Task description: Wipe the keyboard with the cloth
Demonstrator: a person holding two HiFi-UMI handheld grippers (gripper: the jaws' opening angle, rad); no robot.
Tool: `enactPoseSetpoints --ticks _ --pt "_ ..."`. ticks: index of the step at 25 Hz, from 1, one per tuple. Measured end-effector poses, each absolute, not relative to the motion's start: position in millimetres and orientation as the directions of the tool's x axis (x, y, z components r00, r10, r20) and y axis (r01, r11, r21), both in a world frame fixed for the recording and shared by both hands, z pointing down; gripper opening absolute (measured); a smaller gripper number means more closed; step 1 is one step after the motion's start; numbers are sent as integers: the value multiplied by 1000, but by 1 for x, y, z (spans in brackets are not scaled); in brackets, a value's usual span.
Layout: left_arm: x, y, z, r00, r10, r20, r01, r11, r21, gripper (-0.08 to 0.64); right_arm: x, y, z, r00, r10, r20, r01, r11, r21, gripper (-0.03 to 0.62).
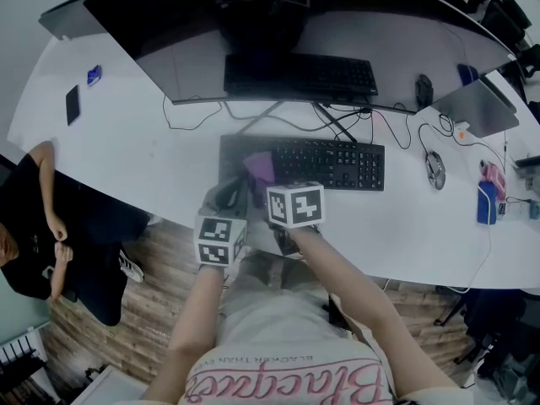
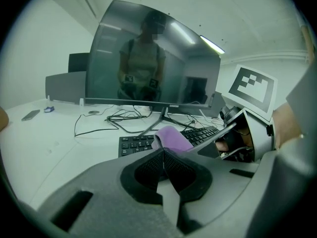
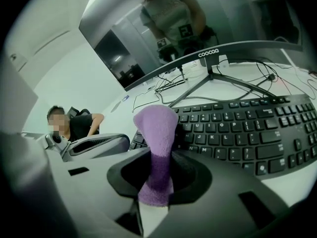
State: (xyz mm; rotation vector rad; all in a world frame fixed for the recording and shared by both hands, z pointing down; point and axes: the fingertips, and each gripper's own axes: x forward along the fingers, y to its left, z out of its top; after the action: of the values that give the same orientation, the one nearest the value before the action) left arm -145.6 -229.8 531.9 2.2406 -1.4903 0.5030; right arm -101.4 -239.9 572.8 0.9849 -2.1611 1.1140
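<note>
Head view: 1 keyboard [image 1: 333,163] | 1 cloth [image 1: 260,167] clamped in right gripper [image 3: 156,175] jaws | left gripper [image 2: 164,155] jaws closed

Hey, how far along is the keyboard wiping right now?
Done: the right gripper grips the purple cloth. In hand: the cloth is at the keyboard's left end. Left: wiping across the keys, apparently; the left gripper is shut and empty.

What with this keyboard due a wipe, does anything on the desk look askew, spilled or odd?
Nothing looks spilled or damaged. Loose cables sprawl in a tangle behind the keyboard, under the monitor. The purple cloth stands bunched upright, pinched in the jaws of the right gripper, rather than spread flat for wiping.
</note>
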Motion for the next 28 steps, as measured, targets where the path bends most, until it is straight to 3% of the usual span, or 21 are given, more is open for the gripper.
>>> enactPoseSetpoints --ticks 28 --pt "-30 -251 533 435 -745 506 -890 -442 114 8 9 -249 575 -596 -391 701 -800 364 -477 87"
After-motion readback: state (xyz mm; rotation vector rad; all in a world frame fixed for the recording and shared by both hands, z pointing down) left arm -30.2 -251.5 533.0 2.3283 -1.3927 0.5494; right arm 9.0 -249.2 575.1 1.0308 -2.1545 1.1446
